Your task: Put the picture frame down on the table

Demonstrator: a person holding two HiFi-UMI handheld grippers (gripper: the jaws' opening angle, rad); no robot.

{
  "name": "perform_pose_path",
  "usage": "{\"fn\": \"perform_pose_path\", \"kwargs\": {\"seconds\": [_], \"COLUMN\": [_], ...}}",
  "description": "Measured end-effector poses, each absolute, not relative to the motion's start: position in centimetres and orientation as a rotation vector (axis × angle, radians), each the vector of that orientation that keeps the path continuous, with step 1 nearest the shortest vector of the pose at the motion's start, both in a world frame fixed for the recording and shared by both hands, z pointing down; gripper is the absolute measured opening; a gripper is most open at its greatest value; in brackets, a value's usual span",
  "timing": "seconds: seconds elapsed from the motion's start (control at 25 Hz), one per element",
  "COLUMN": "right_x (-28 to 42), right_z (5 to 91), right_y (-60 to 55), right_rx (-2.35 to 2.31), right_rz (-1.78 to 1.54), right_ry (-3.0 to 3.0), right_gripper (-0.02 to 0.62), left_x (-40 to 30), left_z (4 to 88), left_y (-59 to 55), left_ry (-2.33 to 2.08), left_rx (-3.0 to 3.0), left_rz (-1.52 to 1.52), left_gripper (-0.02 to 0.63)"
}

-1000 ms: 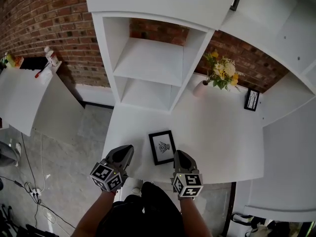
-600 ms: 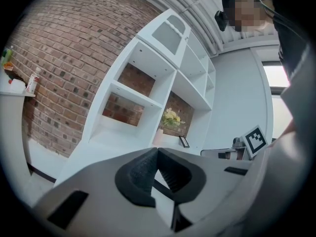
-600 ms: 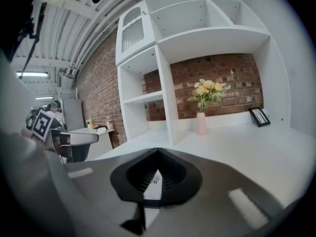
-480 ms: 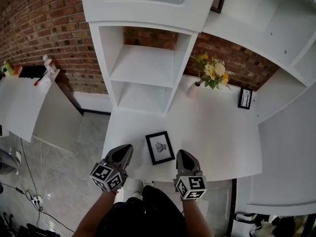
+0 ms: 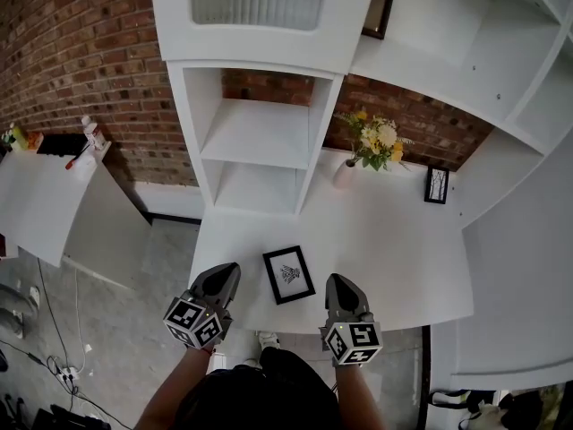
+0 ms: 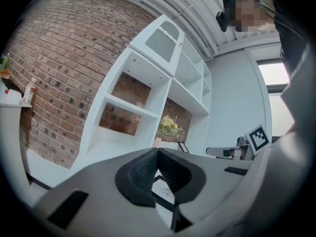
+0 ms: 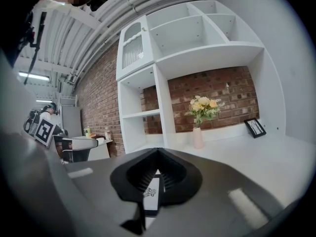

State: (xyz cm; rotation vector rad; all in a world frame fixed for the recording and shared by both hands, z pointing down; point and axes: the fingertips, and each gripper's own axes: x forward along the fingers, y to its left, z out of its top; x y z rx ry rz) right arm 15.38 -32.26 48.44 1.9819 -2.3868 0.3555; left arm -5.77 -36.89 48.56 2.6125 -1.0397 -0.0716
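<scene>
A small black picture frame [image 5: 288, 274] with a white print lies flat on the white table [image 5: 394, 249], near its front edge. It also shows through the jaws in the left gripper view [image 6: 166, 193] and the right gripper view [image 7: 151, 192]. My left gripper [image 5: 226, 279] hovers at the table's front left corner, jaws shut, holding nothing. My right gripper [image 5: 340, 285] sits to the right of the frame at the front edge, also shut and empty. Both are apart from the frame.
A white shelf unit [image 5: 260, 133] stands at the back of the table. A vase of yellow flowers [image 5: 367, 146] and a second small frame [image 5: 436, 185] stand by the brick wall. Another dark frame [image 5: 379, 9] sits on an upper shelf. A side table [image 5: 45, 182] is at the left.
The view has tilted up, showing more of the upper shelves. The right gripper has drifted slightly right, away from the frame. The frame lies still on the table.
</scene>
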Motion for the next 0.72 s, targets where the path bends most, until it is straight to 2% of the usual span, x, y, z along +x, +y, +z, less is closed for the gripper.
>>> {"fn": "perform_pose_path", "kwargs": {"seconds": [0.72], "right_x": [14.9], "right_z": [46.5], "right_y": [-30.6], "right_rx": [2.0], "right_rz": [0.299], "right_ry": [-2.443], "right_gripper": [0.003], "left_x": [-6.8], "left_z": [47.4], "left_y": [-35.5], "left_ry": [-1.07], "left_rx": [2.625], "left_rz": [-0.108], "left_gripper": [-0.009]}}
